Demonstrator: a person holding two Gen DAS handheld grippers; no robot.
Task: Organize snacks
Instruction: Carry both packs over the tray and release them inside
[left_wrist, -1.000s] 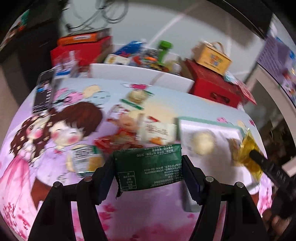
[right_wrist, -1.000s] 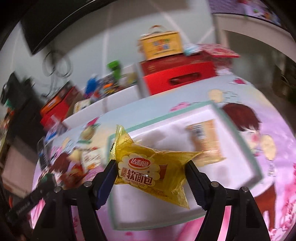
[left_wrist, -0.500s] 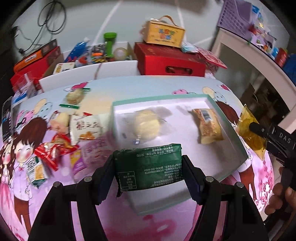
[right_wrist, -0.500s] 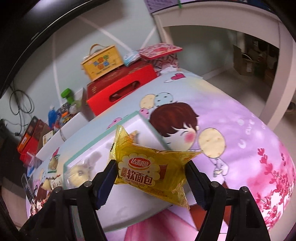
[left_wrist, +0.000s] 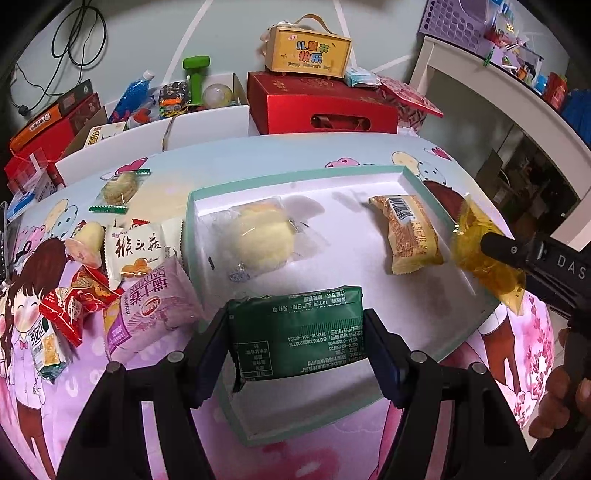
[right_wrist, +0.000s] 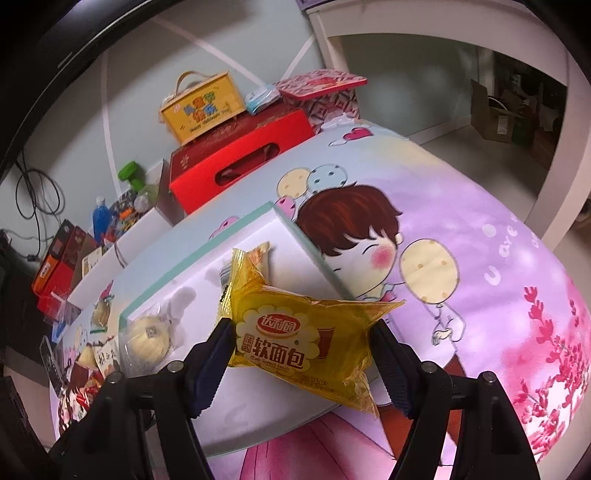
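Cartoon-printed pink and lilac cloth (left_wrist: 306, 151) covers the table, with red gift boxes (left_wrist: 321, 107) and a yellow carry-box (left_wrist: 308, 50) stacked along the far edge. On the left of the cloth lies a loose heap of wrapped snacks: a red twist-wrapped sweet (left_wrist: 74, 302), a white packet with brush lettering (left_wrist: 135, 249) and a pale purple bread bag (left_wrist: 147, 306).

To their right sits the shallow white tray with a mint-green rim (left_wrist: 295, 173). Inside it rest a clear-wrapped pale round bun (left_wrist: 264, 236) and, farther right, an orange-tan wrapped cake (left_wrist: 410, 234), well apart.

The left gripper (left_wrist: 295, 328) is clamped on a dark green foil packet (left_wrist: 295, 328) by its two ends, held above the tray's near edge. The right gripper (right_wrist: 301, 350) is clamped on a crinkly yellow soft-bread bag (right_wrist: 303, 343), hanging over the tray's right rim, close to the orange-tan cake.

Both packets seem ready to be set down. The risks, as I judge them: the yellow bag is gripped through loose film, so it may slide or swing, and released this near the rim it could tip out onto the cloth or land on the cake. The green packet could catch the near rim on its way down and nudge the light tray.
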